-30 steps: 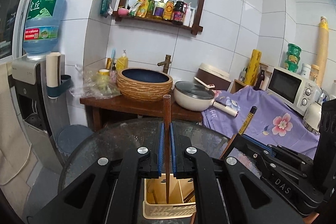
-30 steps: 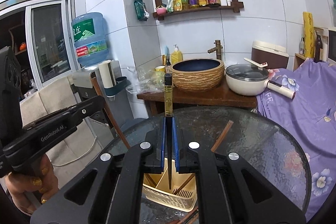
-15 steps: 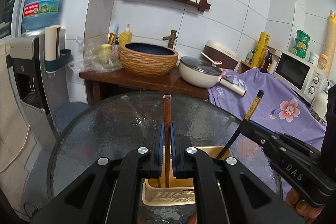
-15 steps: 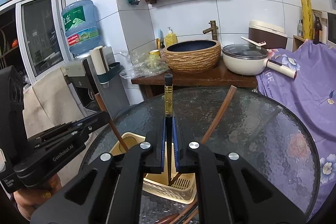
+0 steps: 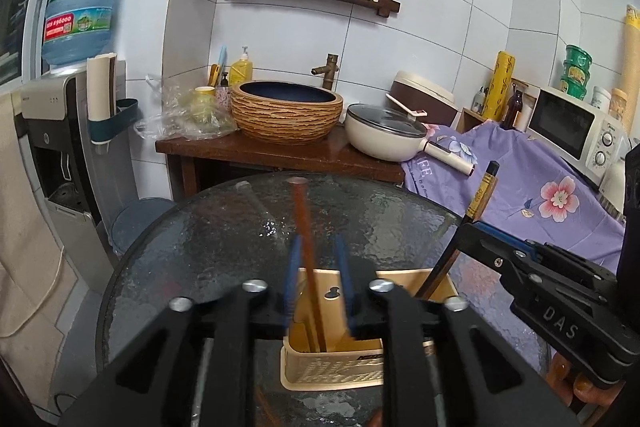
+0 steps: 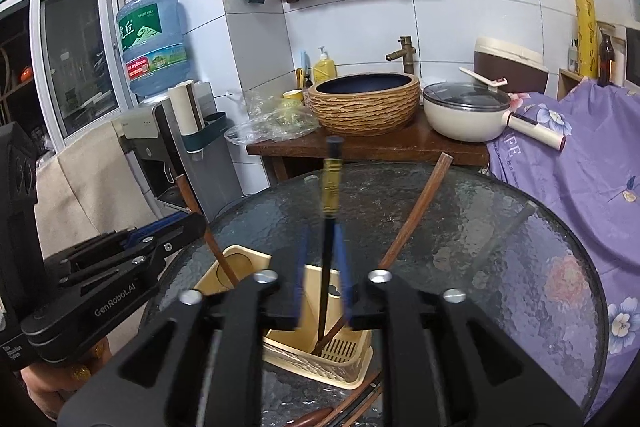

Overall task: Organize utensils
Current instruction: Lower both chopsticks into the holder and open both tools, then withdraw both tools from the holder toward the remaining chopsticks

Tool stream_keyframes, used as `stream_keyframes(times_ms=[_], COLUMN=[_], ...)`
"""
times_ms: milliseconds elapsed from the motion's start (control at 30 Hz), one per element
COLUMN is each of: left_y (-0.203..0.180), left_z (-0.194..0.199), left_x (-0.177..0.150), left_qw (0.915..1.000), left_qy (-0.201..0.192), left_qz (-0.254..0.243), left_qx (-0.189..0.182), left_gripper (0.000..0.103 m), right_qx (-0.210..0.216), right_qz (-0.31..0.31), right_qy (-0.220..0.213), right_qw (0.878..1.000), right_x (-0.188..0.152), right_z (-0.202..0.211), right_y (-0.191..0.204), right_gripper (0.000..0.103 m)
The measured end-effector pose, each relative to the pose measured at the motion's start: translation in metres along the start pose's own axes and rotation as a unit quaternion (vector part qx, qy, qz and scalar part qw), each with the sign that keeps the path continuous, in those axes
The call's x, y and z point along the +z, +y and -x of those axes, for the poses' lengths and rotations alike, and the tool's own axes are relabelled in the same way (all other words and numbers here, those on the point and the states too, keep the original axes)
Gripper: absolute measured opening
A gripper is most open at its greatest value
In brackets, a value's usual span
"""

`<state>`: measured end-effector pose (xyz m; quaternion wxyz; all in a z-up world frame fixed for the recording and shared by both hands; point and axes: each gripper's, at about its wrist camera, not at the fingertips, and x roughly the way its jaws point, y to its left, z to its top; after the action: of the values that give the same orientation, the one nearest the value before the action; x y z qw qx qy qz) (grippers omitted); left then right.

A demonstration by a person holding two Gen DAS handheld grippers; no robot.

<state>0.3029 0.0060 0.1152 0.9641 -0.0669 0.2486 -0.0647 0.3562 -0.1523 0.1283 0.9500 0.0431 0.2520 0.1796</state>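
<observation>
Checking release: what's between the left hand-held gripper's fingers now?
The brown chopstick, leaning, lower end in the holder. The left hand-held gripper is open, pads blurred either side. Left wrist view.

Cream plastic utensil holder (image 5: pixel 332 367) stands upright on the counter (image 5: pixel 192 251). Brown chopstick (image 5: pixel 306 247) stands in it, top tilted toward 11 o'clock. Black chopstick with gold band (image 6: pixel 329 227) stands near upright. A second brown chopstick (image 6: pixel 416 219) leans toward 1 o'clock.

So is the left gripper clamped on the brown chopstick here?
No, the left gripper has its blue pads apart, with the brown chopstick standing loose between them in the yellow holder.
</observation>
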Motion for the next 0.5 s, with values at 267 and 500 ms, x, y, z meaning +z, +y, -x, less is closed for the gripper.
stream_keyframes(times_ms=[267, 500], left_y=[0.004, 0.016], left_z=[0.017, 0.037], left_x=[-0.007, -0.03], left_qw=[0.9999, 0.9996], left_qy=[-0.016, -0.025], left_qz=[-0.006, 0.015], left_qx=[0.001, -0.002], left_gripper=[0.056, 0.083], right_qx=[-0.021, -0.031], right_qz=[0.023, 0.022], right_qy=[-0.045, -0.051], right_qw=[0.999, 0.998], right_x=[-0.007, -0.031], right_z=[0.026, 0.045], right_y=[0.004, -0.002], right_gripper=[0.054, 0.062])
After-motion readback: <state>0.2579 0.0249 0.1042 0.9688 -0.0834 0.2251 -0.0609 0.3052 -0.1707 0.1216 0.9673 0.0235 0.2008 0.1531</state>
